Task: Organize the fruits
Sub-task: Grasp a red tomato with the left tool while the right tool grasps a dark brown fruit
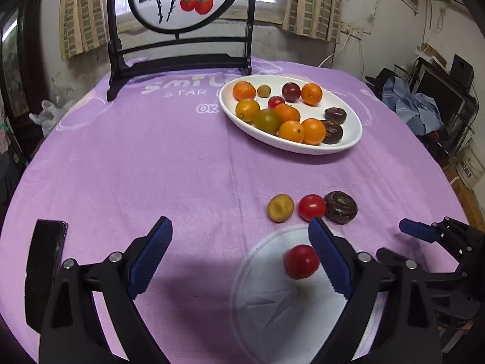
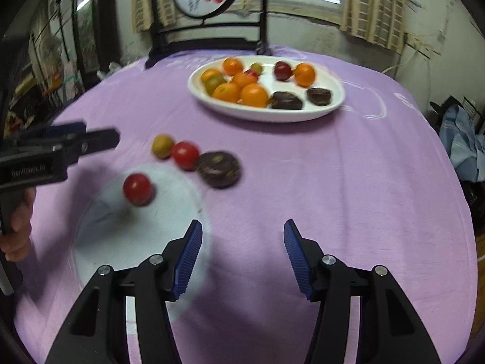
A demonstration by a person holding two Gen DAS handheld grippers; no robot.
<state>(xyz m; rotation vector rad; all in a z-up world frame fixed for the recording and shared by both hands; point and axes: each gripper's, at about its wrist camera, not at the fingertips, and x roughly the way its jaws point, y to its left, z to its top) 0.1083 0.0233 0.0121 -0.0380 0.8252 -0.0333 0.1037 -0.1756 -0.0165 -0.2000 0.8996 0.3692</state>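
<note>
Step in hand: you seem to be sorting the loose fruit, and the red fruit (image 1: pixel 301 261) lying on the clear round plate (image 1: pixel 272 303) near you looks like the one in play.
Left hand-held gripper (image 1: pixel 239 236): jaws spread wide, holding nothing; its right finger sits just beside the red fruit.
Right hand-held gripper (image 2: pixel 242 242): also wide open and empty, hovering over bare cloth to the right of the clear plate.
Loose fruit: a yellowish fruit (image 1: pixel 280 207), a second red fruit (image 1: pixel 312 207) and a dark wrinkled fruit (image 1: pixel 340 207) sit in a tight row on the table (image 1: pixel 151 166) just beyond the plate, the last two touching.
Far plate: the white oval dish (image 1: pixel 348 142) already holds oranges, small red and green fruit and two dark ones.
Doing it well: centre the fruit between the fingers before closing, since round fruit will likely roll off a slanted pinch.
Grip: close gently; soft skins may bruise.
Watch: take the row's end fruits first, so that you don't nudge neighbours.
Uncertainty: the right view is blurred, so fine detail there can't be trusted.
</note>
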